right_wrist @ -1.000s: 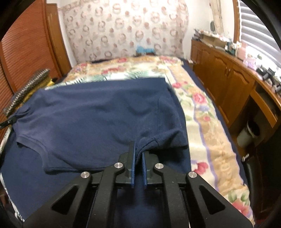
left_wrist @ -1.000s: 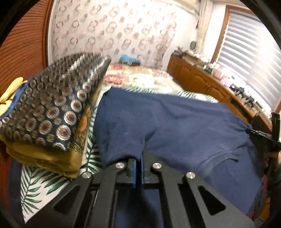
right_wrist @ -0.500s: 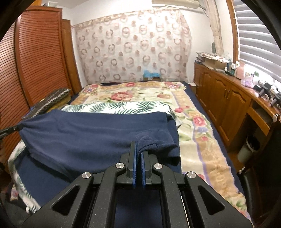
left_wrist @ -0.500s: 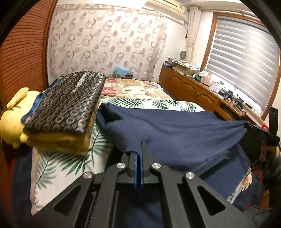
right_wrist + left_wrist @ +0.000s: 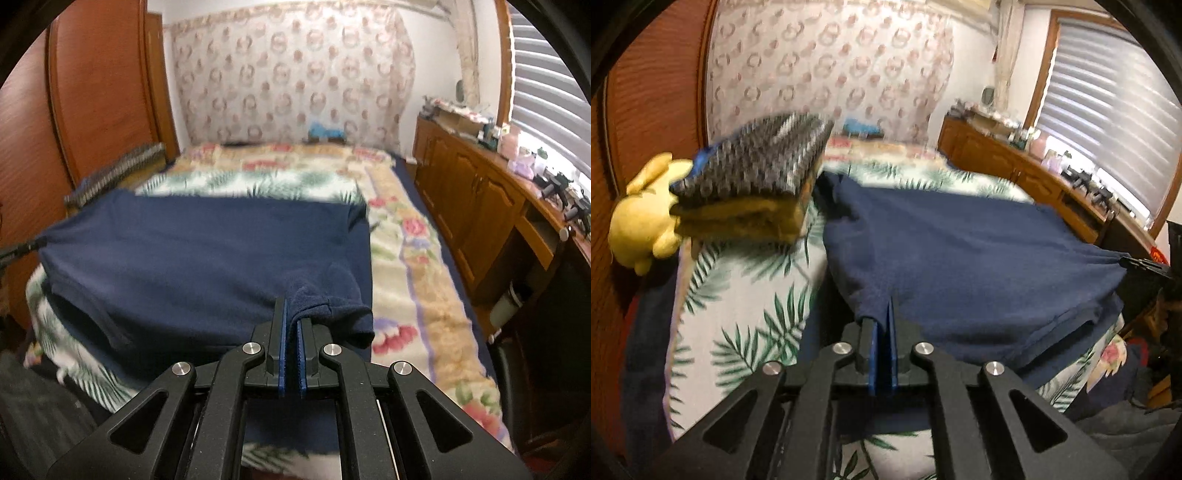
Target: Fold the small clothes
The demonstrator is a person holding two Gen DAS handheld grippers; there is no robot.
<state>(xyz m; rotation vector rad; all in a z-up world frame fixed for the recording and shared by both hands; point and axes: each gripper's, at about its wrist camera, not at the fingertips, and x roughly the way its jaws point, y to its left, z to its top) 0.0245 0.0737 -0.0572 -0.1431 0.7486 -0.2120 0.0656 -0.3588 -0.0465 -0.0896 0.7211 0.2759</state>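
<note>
A navy blue shirt lies stretched over a leaf-print bedspread, folded double with a sleeve bunched at its right corner, as the left gripper and right gripper each pinch a near corner.

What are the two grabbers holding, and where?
Both hold the blue shirt: the right gripper pinches a sleeve hem, the left gripper pinches the opposite edge.
</note>
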